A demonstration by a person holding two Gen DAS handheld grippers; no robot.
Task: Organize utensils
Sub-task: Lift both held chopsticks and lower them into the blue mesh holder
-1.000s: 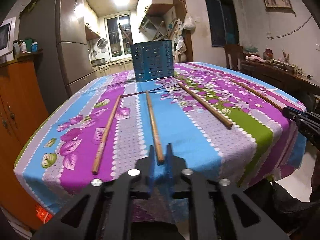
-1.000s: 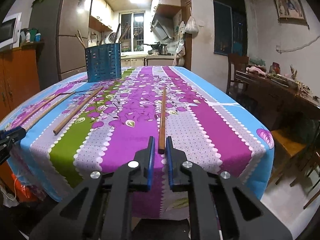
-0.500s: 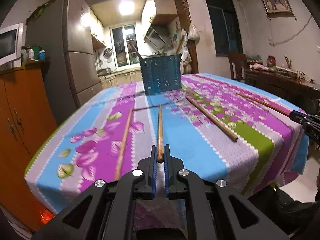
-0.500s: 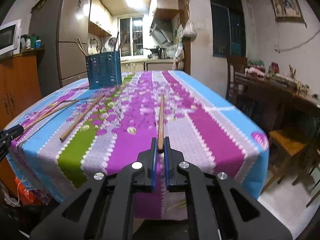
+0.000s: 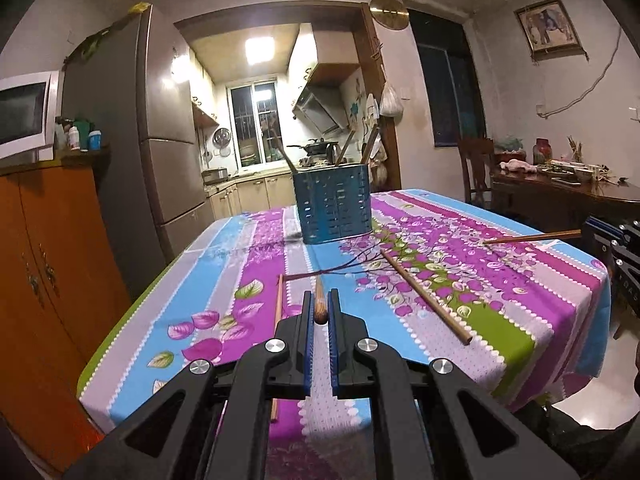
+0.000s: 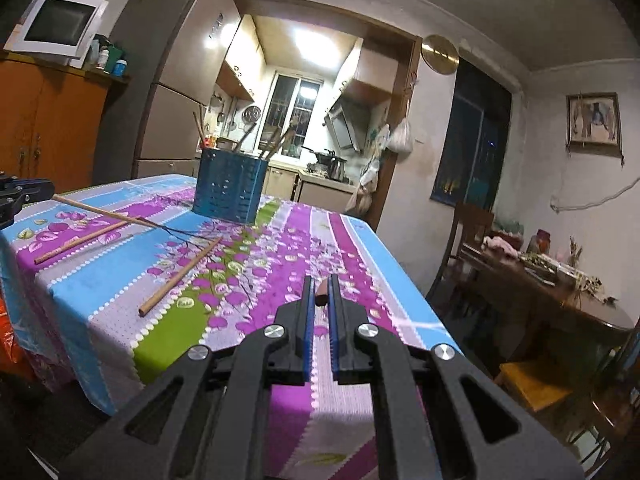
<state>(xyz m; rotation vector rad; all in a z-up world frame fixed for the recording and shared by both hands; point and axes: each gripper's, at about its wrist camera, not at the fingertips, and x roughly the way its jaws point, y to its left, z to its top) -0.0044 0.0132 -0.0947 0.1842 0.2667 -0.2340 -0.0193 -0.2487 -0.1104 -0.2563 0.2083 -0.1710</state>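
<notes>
While two chopsticks lie loose on the table [image 5: 520, 360] near its front edge, the left gripper [image 5: 319, 316] and right gripper [image 6: 319, 300] each pinch one chopstick [image 5: 319, 306] by its end, apparently clear of the cloth. Both should stay level until over the blue holder [image 5: 334, 204] toward the far edge, then tip in point-first.
</notes>
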